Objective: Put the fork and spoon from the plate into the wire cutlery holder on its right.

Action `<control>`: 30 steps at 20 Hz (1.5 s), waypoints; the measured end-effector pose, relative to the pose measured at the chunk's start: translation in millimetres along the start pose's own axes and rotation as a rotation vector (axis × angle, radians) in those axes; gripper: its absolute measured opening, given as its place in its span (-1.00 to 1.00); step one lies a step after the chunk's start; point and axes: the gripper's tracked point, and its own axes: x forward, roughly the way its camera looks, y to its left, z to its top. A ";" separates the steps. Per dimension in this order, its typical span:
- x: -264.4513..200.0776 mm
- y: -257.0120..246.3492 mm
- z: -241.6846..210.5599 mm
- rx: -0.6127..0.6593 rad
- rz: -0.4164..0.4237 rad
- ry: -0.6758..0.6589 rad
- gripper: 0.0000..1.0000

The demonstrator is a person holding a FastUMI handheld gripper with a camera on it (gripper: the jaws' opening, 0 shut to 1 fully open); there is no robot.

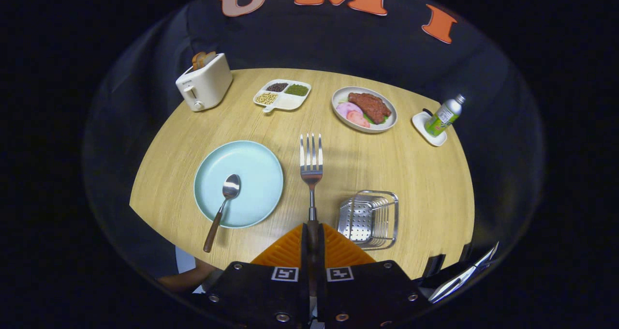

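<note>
The gripper (pixel 312 232) is closed on the fork (pixel 311 167), both fingers pinching the handle w/ the tines sticking out ahead, so the fork rides in line w/ the fingers & lifted off the table (pixel 387 164); that hold keeps the heavy tined end steady & lets the person tip it down later. The wire cutlery holder (pixel 370 217) sits just to the right of the fingers, near the table's front, right of the plate (pixel 251 174); its open top looks reachable w/o crossing other stuff. The spoon (pixel 223 205) lies on the plate, bowl inward & handle hanging past the rim toward the near edge, prob. easy to pinch there. Judgement: fork leg is midway, spoon not yet done. Next likely needs a shift right & a tilt so the fork drops in upright. Risk: tines catching the wires. Toaster (pixel 204 81), snack tray (pixel 283 95), food dish (pixel 363 109) & bottle (pixel 445 115) stand well beyond, out of the way
</note>
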 end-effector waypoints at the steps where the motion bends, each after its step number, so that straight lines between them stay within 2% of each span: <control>1: -2.1 -10.7 -6.3 0.014 -0.014 0.005 -0.86; 7: -8.5 -50.6 -45.1 0.039 -0.053 0.058 -0.86; 13: 12.9 -56.3 -79.8 0.063 -0.028 0.154 -0.87; 24: 22.9 -69.9 -77.9 0.061 0.004 0.293 -0.86; 30: 19.2 -75.7 -73.2 -0.013 -0.009 0.394 -0.86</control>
